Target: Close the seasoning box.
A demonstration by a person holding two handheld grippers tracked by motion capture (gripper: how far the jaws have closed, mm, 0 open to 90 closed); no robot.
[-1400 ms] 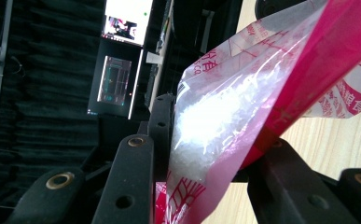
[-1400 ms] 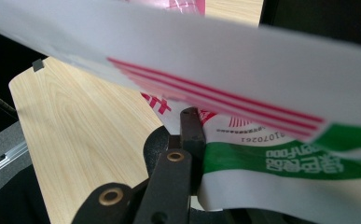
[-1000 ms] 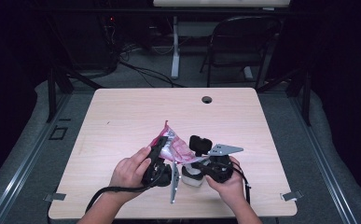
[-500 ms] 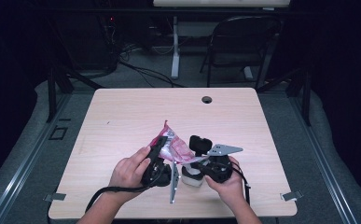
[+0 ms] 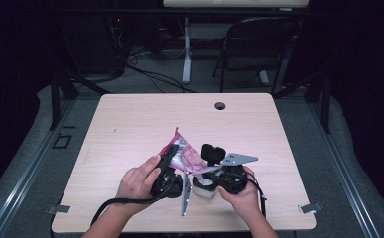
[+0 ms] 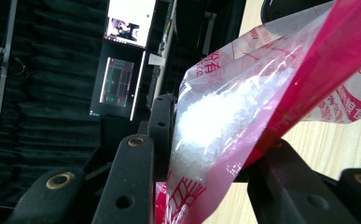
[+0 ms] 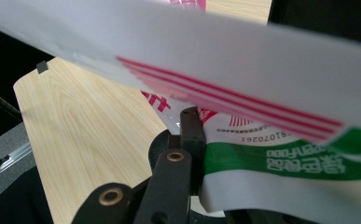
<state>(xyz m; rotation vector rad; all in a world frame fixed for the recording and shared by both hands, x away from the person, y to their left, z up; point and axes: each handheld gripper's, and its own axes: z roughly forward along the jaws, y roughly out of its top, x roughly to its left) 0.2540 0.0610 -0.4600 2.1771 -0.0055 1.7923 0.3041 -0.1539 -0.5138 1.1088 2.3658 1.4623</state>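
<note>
A pink and clear plastic bag with white crystals inside is held up over the near middle of the wooden table. My left gripper is shut on the bag's left side. In the left gripper view the bag is pinched between the black jaws of that gripper. My right gripper grips the bag from the right. In the right gripper view the bag's white edge with red stripes and a green band is clamped at the jaw tips of the gripper.
A round cable hole sits near the table's far edge. A dark folding chair and a desk leg stand behind the table. Lit screens show in the dark background.
</note>
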